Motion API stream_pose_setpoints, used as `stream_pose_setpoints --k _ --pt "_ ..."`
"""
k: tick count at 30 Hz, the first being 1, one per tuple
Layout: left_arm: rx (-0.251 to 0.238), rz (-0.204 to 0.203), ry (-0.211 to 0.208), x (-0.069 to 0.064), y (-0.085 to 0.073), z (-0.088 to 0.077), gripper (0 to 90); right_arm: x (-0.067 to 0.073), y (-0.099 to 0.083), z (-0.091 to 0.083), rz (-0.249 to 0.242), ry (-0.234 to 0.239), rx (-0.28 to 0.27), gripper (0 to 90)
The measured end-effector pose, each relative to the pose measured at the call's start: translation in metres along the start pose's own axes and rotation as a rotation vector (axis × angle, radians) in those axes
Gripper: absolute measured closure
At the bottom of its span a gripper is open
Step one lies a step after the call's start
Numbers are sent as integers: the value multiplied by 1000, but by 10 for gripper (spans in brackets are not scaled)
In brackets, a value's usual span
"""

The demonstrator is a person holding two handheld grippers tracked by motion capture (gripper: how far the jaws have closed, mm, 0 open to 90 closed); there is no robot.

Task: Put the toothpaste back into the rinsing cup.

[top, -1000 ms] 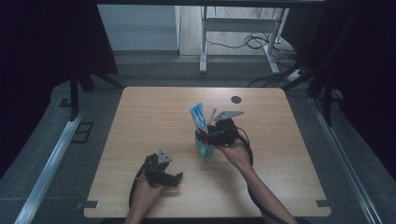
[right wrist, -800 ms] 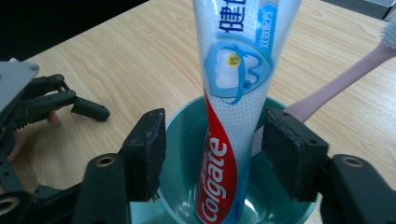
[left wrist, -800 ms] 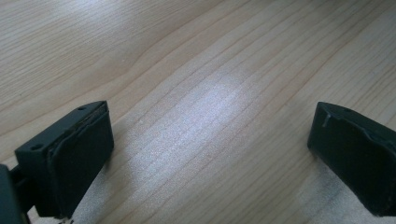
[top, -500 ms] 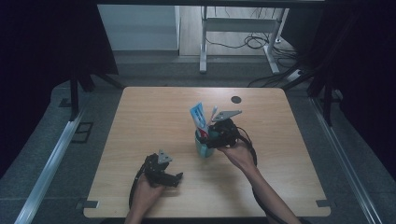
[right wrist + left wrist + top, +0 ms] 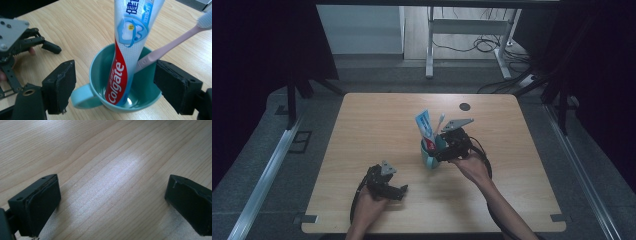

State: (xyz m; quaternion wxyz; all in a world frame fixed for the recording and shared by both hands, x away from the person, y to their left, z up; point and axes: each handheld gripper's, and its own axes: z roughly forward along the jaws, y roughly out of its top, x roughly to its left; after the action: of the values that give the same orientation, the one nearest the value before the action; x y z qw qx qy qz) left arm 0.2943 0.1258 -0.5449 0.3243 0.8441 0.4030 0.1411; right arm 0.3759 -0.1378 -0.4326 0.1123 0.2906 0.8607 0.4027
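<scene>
Right hand-held gripper point(image 5: 113, 86) wide-jawed beside mug point(image 5: 100, 72)

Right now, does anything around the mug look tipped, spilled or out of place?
Nothing stands out. The teal mug stands upright on the table, with the toothpaste tube and pink toothbrush leaning inside it. The right gripper, jaws just opened, brackets the mug without pressing on it.

A teal mug point(image 5: 125, 82) stood upright near the middle of the wooden surface point(image 5: 377, 130), its handle turned sideways. Inside it a white, blue and red toothpaste tube point(image 5: 130, 50) stood nearly upright, its end resting on the mug's bottom. A pink toothbrush point(image 5: 172, 42) leaned against the rim, bristles up.
</scene>
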Motion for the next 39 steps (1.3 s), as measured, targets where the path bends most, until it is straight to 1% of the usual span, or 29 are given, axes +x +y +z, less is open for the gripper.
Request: stream_pose_setpoints --k 3,10,19,26,31,36,39 --pt "-1 -1 1 0 0 0 3 1 -1 -2 -13 -9 10 140" --pt "-1 -1 1 0 0 0 3 2 -4 -8 -30 -17 28 123" --pt "-1 -1 1 0 0 0 3 2 -9 -15 -43 -26 46 55" --pt "-1 -1 1 0 0 0 3 0 -16 -22 -45 -37 50 31" --pt "0 -1 1 0 0 0 3 -4 -23 -28 -36 -47 50 25" --pt "0 -1 1 0 0 0 3 -7 -33 -33 -9 -46 48 21" --pt "0 -1 1 0 0 0 3 -9 -38 -36 -6 -51 48 21"
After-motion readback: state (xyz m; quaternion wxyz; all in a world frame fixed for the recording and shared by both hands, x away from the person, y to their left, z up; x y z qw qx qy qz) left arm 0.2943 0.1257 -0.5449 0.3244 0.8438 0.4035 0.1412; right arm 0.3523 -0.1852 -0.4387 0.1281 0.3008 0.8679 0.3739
